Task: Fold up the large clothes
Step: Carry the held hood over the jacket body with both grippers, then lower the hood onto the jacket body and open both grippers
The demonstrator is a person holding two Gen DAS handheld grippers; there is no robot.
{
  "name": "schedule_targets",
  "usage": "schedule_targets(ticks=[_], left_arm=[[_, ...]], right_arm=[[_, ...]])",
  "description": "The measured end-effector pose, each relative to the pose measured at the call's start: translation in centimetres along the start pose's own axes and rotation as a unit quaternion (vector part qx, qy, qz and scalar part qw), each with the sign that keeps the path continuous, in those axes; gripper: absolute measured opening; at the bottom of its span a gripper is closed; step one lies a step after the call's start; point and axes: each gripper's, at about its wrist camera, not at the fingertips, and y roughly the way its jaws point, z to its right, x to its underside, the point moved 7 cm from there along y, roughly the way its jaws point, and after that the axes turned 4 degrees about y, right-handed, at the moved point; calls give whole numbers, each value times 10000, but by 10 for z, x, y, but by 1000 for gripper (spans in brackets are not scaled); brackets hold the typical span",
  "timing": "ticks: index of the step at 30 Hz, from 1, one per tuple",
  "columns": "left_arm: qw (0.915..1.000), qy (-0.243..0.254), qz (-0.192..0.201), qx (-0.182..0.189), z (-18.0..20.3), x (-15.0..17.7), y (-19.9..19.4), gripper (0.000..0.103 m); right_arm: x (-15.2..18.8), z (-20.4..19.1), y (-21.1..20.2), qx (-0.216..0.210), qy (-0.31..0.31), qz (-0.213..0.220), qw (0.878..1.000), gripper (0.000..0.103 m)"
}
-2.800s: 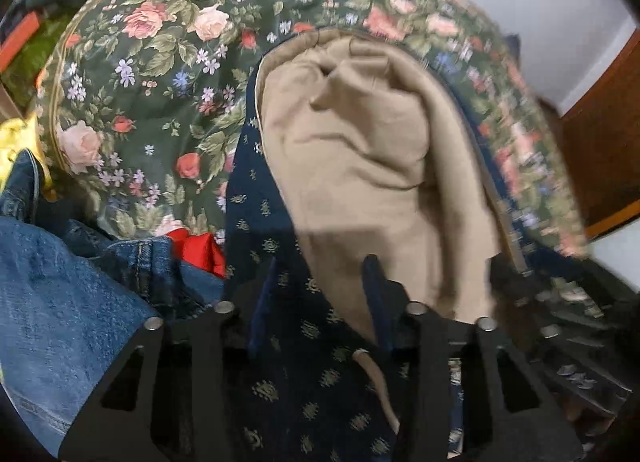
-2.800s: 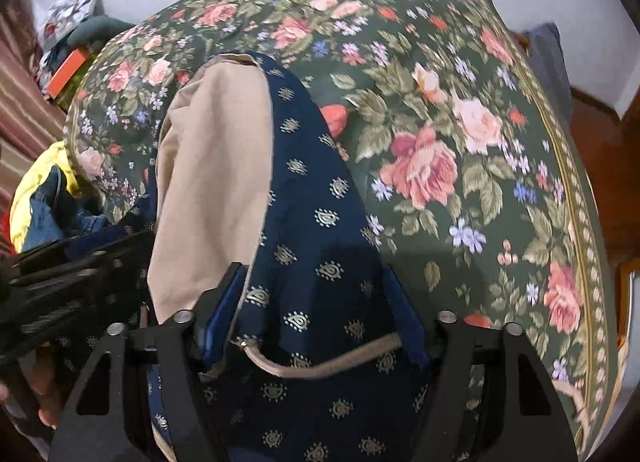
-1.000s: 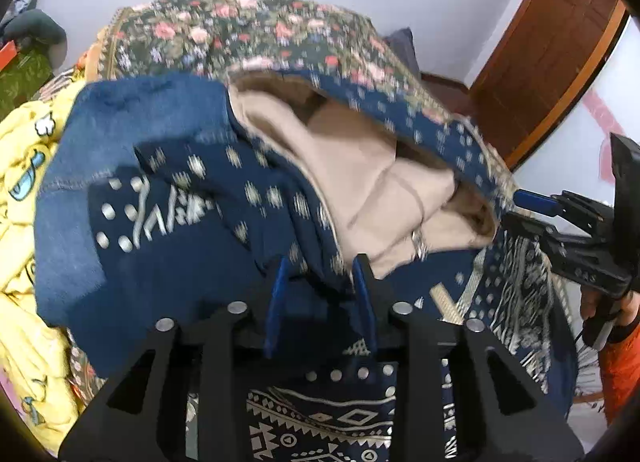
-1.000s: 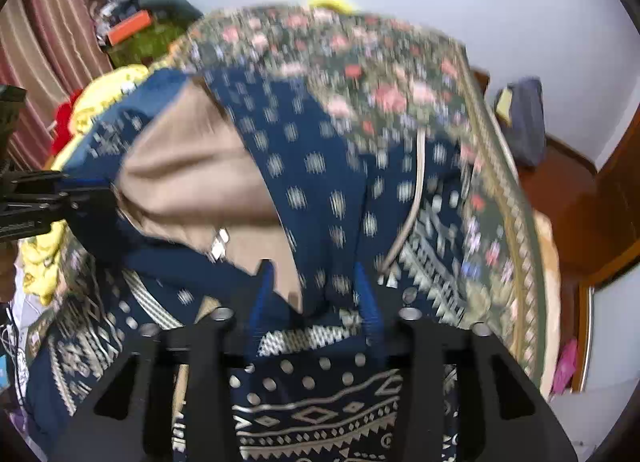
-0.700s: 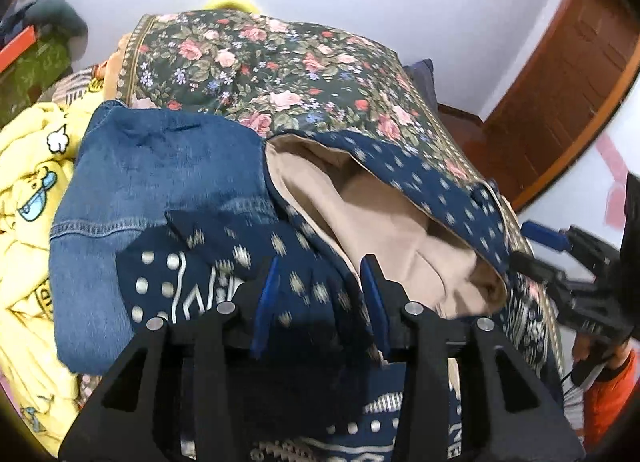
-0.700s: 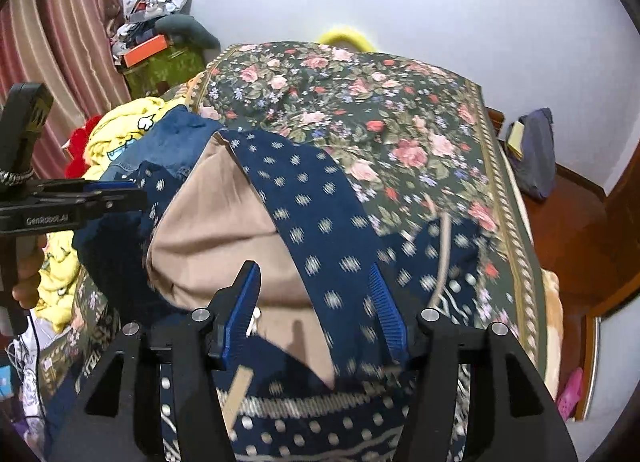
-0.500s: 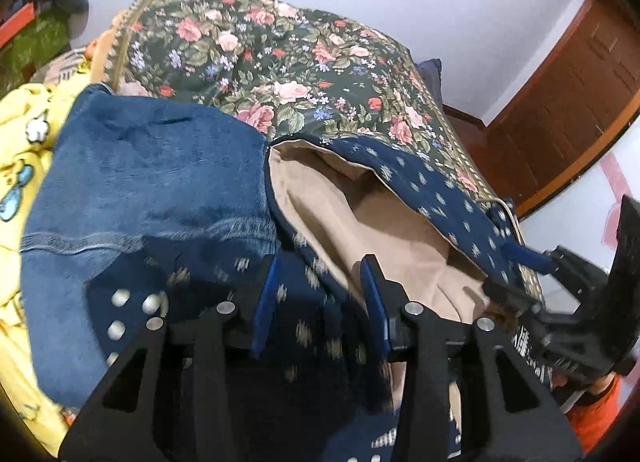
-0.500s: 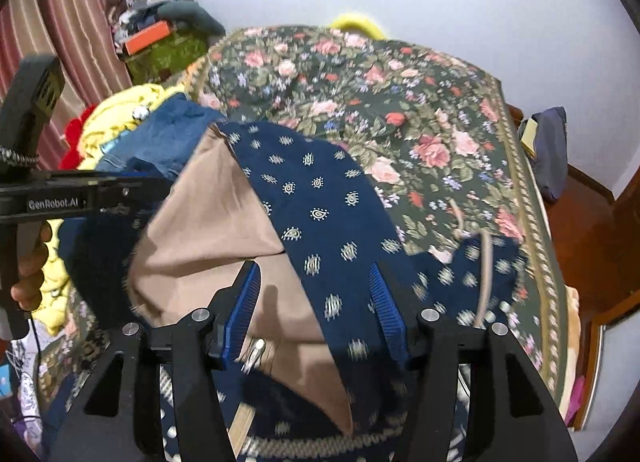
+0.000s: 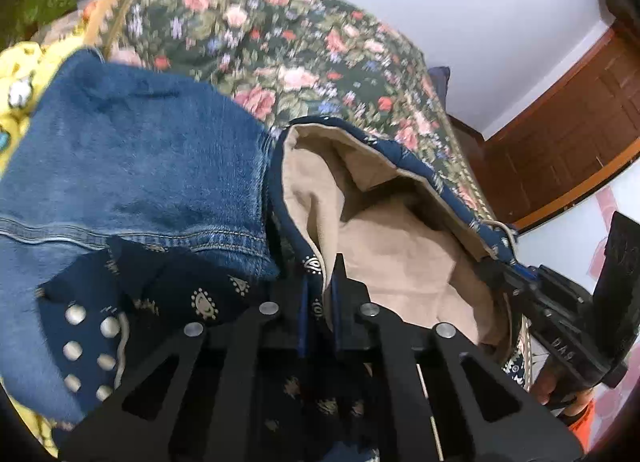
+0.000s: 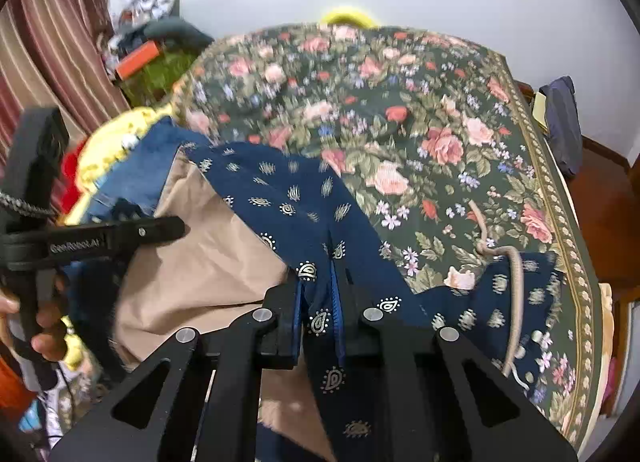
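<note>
Both claws, left [image 9: 319, 304] & right [image 10: 320, 302], clamped on navy garment [image 10: 288, 198] hem, tan lining between them; held above bed [image 10: 440, 102] prob. to spread it.

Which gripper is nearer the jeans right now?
Left. The left gripper grips the navy garment right beside the jeans; the right gripper holds the same garment's other edge, the tan lining between.

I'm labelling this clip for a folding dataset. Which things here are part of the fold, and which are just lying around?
Part of the job:
- navy patterned garment with tan lining
- left claw, shut on its edge
- right claw, shut on its edge
- floral bedspread, the work surface

Lying about:
- denim garment
- yellow clothing
- orange box
- dark bag
</note>
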Motion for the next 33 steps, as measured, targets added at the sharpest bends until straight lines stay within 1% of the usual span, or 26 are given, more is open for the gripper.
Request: schedule_targets(ticks=[2,3,5,8,11,13,15,18,23,25,28,29,31,33], left_arm=[[9996,247,112,-18,14,3,-17,6],[9993,340,165,26,22,4,-24,6],[9969,693,345,114,44,8,-46,6],[9886,1362,642,79,80,19,-77,6],[9813,1784,702,136,105,37,-93,6],[9772,2006,685,137,114,55,-99,6],[9757,2102,619,99,115,73,-101,6],[9765,2105,364,293,110,101,-97,6],[9757,2171,-40,298,97,147,-82,6],[9749,2207,-196,231,93,166,-75,6],[9709,2363,-377,18,91,191,-68,8],[9701,2392,-413,-37,89,197,-66,10],[9698,2382,-511,-123,82,210,-63,16],[9721,2272,-554,-181,73,218,-62,28]], right_arm=[[0,-4,-17,-33,-41,98,9999,10],[1,-5,-27,-66,-67,143,9999,10],[5,-7,-47,-72,-68,239,9997,10],[13,-5,-72,-90,-59,313,9995,9],[27,-4,-94,-82,-37,362,9993,9],[38,-3,-104,-85,-26,342,9994,9],[50,-2,-112,-62,-19,312,9995,9],[70,-1,-116,-75,23,184,9998,9],[112,3,-105,-22,94,-236,9997,9],[128,7,-97,35,170,-395,9991,9],[148,17,-88,121,355,-580,9976,9],[154,22,-84,202,414,-636,9969,9],[163,29,-81,387,426,-702,9959,9],[169,32,-81,511,393,-688,9955,9]])
